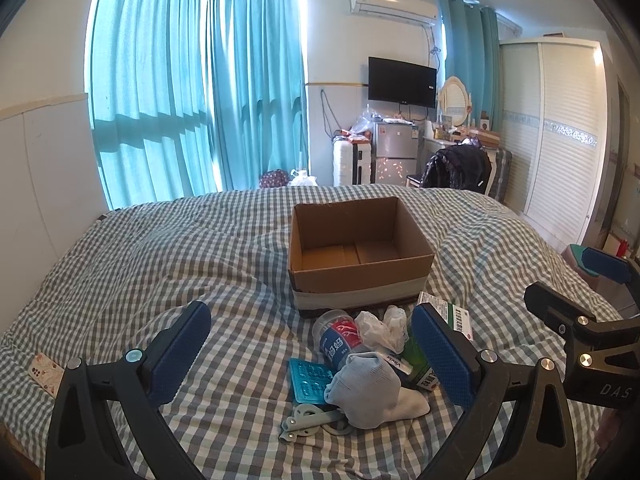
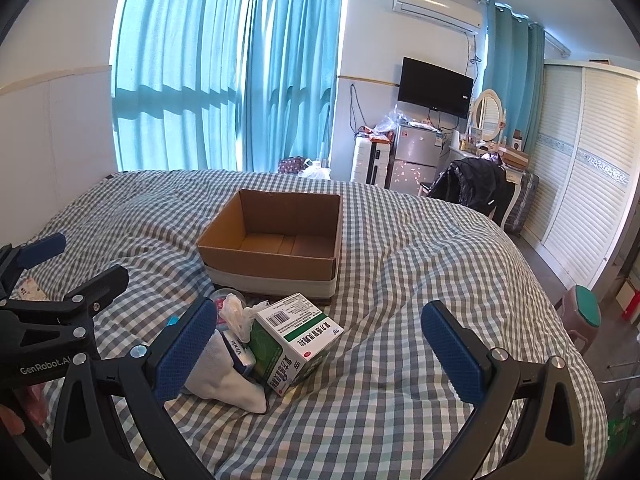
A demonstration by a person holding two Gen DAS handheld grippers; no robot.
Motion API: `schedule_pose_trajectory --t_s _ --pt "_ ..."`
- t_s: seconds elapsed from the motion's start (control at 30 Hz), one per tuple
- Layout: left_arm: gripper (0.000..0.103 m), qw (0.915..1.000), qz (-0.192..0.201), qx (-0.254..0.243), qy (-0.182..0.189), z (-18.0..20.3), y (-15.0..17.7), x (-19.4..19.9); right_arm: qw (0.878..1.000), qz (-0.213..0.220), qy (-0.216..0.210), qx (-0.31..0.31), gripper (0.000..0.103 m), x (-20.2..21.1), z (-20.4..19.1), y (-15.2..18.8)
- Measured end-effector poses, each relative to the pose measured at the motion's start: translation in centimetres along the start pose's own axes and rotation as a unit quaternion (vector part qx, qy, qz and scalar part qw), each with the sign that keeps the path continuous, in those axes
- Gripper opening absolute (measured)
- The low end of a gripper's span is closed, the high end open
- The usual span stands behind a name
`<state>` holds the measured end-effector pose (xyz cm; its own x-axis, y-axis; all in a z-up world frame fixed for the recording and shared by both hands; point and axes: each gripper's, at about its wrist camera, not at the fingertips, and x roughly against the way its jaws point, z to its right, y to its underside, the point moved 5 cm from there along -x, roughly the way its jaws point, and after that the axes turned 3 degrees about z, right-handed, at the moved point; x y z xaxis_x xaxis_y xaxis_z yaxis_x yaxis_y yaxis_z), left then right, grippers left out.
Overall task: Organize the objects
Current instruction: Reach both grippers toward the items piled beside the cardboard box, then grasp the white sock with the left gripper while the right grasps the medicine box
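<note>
The bed [image 1: 160, 248], under a rumpled grey-and-white checked cover, carries everything, and its right edge falls away to the floor near a stool, so anything nudged that way could roll off. On it, toward the far middle, sits the open cardboard box [image 1: 360, 276], its floor bare as far as can be seen, with flaps down and a low near wall facing the clutter. Just near of the box lies the pile to be sorted: a green-and-white medicine carton [image 2: 298, 340] on the right, a pale rolled sock [image 1: 368, 392] at the near side, a lying plastic bottle [image 1: 340, 336] with a red-and-blue label, crumpled white tissue [image 1: 380, 328], a teal blister card [image 1: 312, 380] and a small pale clip [image 1: 304, 420] nearest of all. The left gripper [image 1: 316, 360] hovers with its jaws spread wide around the pile, holding nothing; the right gripper [image 2: 320, 348] is equally wide and empty, its left pad beside the sock and carton. I judge that sorting has barely begun. A good first pick would be the carton: it lies at the edge of the pile, is rigid and has flat faces. Close squarely across its narrow sides, lift clear of the tissue, then carry it over the low near wall. There is open bedding to the right and left for a clean approach.
</note>
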<state>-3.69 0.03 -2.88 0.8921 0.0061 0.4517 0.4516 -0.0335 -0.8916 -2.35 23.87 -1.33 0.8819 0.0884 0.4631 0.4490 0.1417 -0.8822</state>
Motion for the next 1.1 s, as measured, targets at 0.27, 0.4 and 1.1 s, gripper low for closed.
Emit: schedule_pose_trajectory --t_s 0.27,0.4,1.1 --pt "0.098 0.9986 -0.051 -0.01 0.007 1.3 2.0 -2.3 1.0 -0.031 -0.002 -0.001 0.103 -1.6 1.0 1.2" --pt "0.096 0.9949 -0.098 -0.018 0.019 2.5 4.5 -4.7 0.998 -0.066 0.0 -0.01 0.103 -3.7 1.9 3.1" --pt "0.041 0.9762 -0.195 -0.061 0.073 5.3 9.5 -11.4 0.986 -0.14 -0.086 -0.011 0.103 -11.7 1.4 5.5"
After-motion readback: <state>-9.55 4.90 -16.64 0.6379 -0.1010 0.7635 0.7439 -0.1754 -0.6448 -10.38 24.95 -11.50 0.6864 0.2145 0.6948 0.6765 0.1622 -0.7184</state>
